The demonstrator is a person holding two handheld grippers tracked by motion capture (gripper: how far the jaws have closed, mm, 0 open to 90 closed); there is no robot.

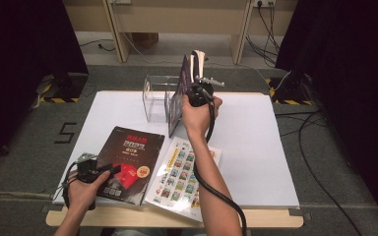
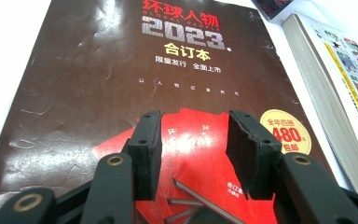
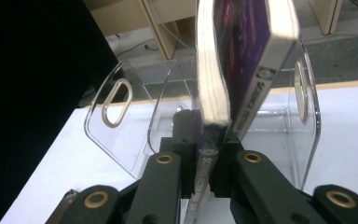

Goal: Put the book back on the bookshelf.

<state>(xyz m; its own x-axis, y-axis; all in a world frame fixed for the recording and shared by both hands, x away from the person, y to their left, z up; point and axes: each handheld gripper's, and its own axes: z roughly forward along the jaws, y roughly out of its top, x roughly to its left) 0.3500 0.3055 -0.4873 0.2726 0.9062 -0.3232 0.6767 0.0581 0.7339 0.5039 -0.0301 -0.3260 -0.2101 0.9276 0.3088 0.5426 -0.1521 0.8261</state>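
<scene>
My right gripper (image 1: 197,93) (image 3: 209,140) is shut on the lower edge of a purple magazine (image 1: 178,98) (image 3: 242,46). It holds the magazine upright, just in front of a clear acrylic holder (image 1: 155,98) (image 3: 126,126) at the back of the white board. A dark magazine with red print (image 1: 128,162) (image 2: 121,70) lies flat at the front left. My left gripper (image 1: 109,169) (image 2: 193,135) hovers over its lower part, open, with nothing between the pads. A thick magazine with a colourful picture grid (image 1: 182,177) (image 2: 335,93) lies beside the dark one.
A white board (image 1: 256,147) covers the tabletop, and its right half is bare. Black cables trail from both grippers. Beyond the table are grey floor, wooden furniture legs and dark curtains on both sides.
</scene>
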